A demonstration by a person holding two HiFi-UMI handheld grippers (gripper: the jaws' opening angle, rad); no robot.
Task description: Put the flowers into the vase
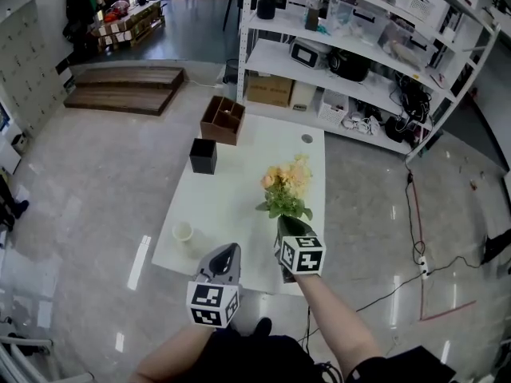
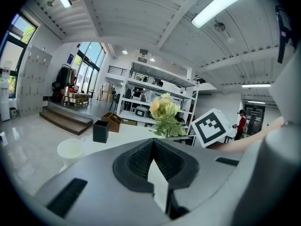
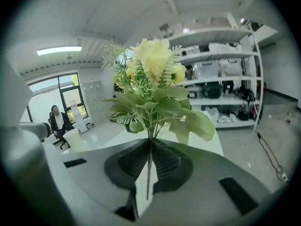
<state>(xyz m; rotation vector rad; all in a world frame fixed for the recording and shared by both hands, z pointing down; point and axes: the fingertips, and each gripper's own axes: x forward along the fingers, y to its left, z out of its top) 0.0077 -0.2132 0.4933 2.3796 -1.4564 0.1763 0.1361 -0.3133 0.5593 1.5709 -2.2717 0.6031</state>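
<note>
A bunch of yellow and peach flowers (image 1: 287, 183) with green leaves stands upright over the right half of the white table (image 1: 239, 174). My right gripper (image 1: 289, 228) is shut on its thin stem (image 3: 149, 173), and the blooms (image 3: 150, 74) rise just past the jaws. A small white cup-shaped vase (image 1: 183, 230) sits near the table's front left corner, apart from both grippers; it also shows in the left gripper view (image 2: 70, 149). My left gripper (image 1: 230, 250) hovers at the front edge, to the left of the flowers (image 2: 164, 114), shut with nothing between its pads.
A black square box (image 1: 203, 155) and a brown wooden divided box (image 1: 222, 120) stand at the table's far left end. White shelving (image 1: 359, 54) full of equipment stands behind the table. A cable (image 1: 415, 246) runs on the floor at the right. A seated person (image 3: 59, 119) is far off.
</note>
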